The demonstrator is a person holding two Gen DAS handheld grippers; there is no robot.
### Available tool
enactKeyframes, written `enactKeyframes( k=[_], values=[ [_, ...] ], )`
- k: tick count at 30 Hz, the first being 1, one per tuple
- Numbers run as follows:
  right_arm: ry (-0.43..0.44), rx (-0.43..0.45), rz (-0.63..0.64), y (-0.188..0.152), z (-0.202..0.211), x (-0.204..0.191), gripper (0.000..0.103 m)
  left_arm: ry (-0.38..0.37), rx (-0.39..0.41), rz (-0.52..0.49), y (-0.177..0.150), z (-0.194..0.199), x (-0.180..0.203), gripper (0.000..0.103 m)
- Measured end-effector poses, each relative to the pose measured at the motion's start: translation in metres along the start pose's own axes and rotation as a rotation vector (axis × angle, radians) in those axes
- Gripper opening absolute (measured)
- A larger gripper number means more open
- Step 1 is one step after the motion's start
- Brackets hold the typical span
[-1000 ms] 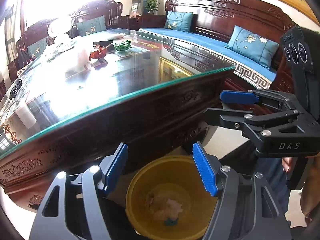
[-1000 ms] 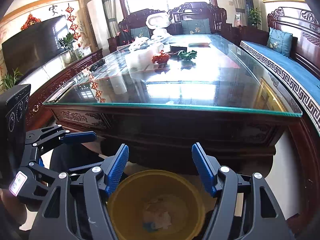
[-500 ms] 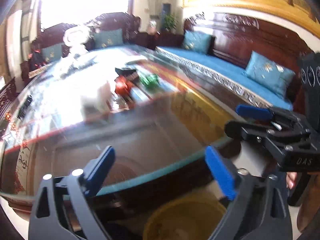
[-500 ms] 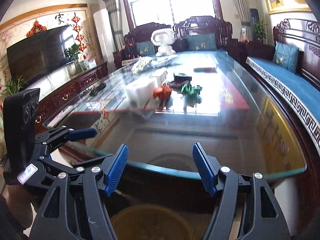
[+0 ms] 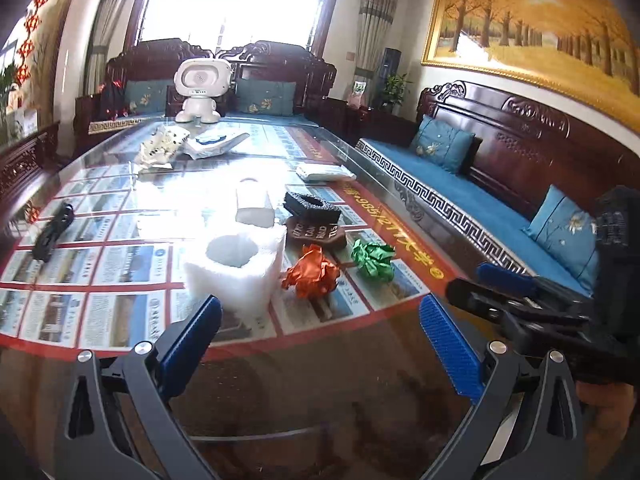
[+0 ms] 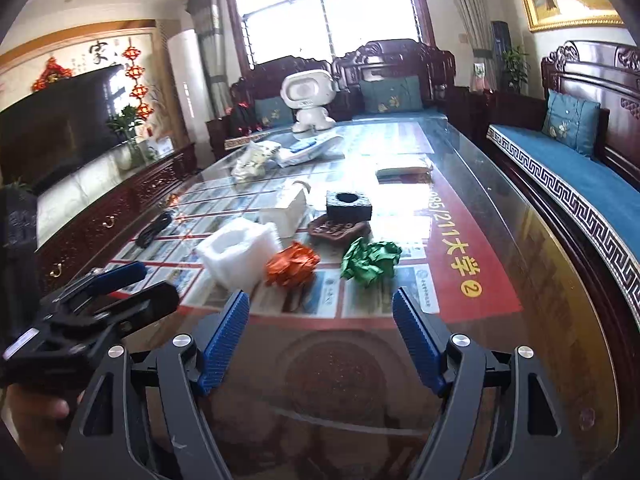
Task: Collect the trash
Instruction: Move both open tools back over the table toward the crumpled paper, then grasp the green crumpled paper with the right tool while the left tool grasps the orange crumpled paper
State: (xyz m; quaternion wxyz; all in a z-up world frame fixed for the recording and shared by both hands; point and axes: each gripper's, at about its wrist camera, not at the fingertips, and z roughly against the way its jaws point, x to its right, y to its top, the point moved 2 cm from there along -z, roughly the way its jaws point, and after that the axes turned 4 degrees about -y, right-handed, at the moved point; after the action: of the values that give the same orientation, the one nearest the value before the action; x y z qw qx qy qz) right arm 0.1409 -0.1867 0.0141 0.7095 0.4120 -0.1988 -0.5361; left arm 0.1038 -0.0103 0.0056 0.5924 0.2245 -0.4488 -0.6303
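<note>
A crumpled orange paper ball and a crumpled green paper ball lie on the glass table, next to a white foam piece. My left gripper is open and empty, above the table's near end, short of the foam and the orange ball. My right gripper is open and empty, short of the orange and green balls. Each gripper shows at the edge of the other's view.
Farther back on the table are a black foam block, a brown dish, a white box, a black cable, plastic wrappers and a white robot figure. A blue-cushioned wooden sofa runs along the right.
Both grippers have risen from over the yellow bin below the table edge to above the tabletop. The bin has dropped out of view. Both stay open.
</note>
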Motion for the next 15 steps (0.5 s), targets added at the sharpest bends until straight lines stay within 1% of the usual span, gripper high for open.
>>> enactKeyframes(
  k=[1,4,6,8,11,15],
  values=[
    [0.001,-0.006,-0.007,0.002,-0.006,0.003,0.069,-0.009,-0.002,0.002,0.002,-0.005,-0.001,0.099],
    [-0.012,-0.033,-0.003,0.007,-0.026,0.008,0.068,-0.021,-0.019,-0.001,0.005,-0.021,-0.003,0.099],
    [-0.013,-0.073,0.004,0.011,-0.044,0.011,0.067,-0.02,-0.032,-0.004,0.005,-0.03,-0.003,0.099],
    [-0.007,-0.109,0.013,0.016,-0.062,0.012,0.063,-0.019,-0.041,-0.004,0.005,-0.038,-0.004,0.099],
    [-0.035,-0.161,0.025,0.023,-0.091,0.016,0.062,-0.035,-0.057,0.018,0.007,-0.05,-0.008,0.099],
    [-0.062,-0.23,0.001,0.026,-0.122,0.025,0.062,-0.065,-0.078,0.032,0.007,-0.062,-0.007,0.099]
  ],
)
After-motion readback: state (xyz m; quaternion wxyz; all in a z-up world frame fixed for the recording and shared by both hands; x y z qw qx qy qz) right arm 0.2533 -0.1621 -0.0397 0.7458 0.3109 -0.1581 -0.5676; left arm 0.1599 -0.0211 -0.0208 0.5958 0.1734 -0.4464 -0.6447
